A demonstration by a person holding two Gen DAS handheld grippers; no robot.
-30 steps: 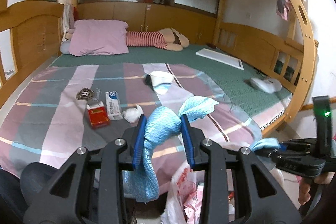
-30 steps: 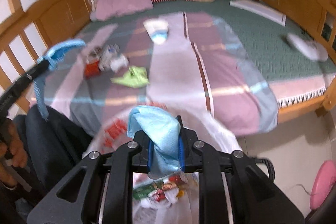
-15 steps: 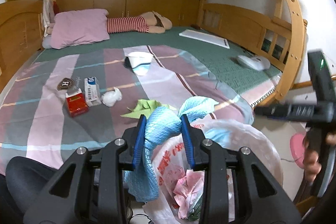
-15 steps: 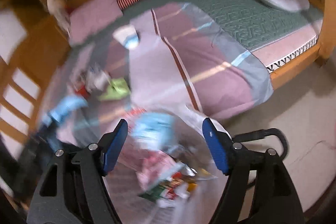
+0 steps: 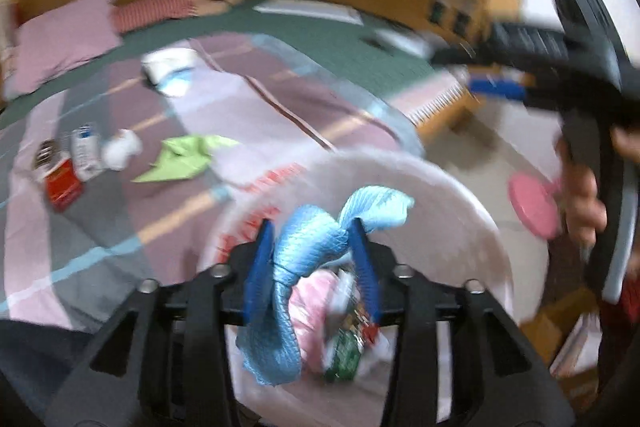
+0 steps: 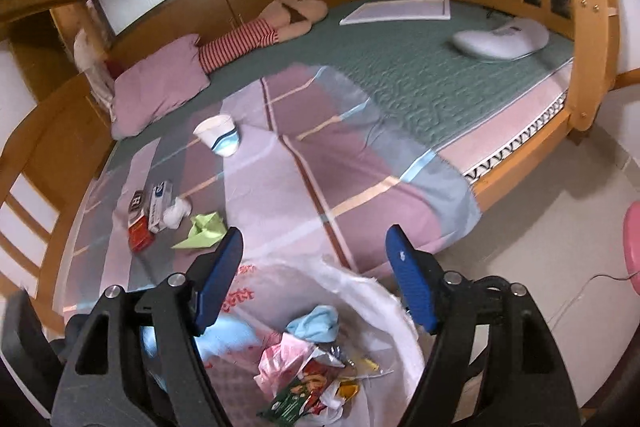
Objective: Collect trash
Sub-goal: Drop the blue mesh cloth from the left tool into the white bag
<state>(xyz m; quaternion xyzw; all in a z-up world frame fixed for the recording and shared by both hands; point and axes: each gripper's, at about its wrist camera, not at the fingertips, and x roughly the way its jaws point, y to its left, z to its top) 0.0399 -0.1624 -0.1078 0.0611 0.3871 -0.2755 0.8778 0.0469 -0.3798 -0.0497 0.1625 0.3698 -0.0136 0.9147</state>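
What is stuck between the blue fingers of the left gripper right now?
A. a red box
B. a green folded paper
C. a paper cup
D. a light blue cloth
D. A light blue cloth sits between the fingers of the left gripper, whose jaws have just been opening, above the white trash bag; the green paper, red box and paper cup all lie on the bed.

My left wrist view is smeared with motion blur: the small boxes (image 5: 76, 163) on the bed can't be read, and the trash bag (image 5: 460, 211) rim is a soft white arc. I can't tell whether the blue cloth (image 5: 308, 239) touches both pads. The right gripper (image 5: 492, 89) is streaked, and its handle is cut off at the frame edge.
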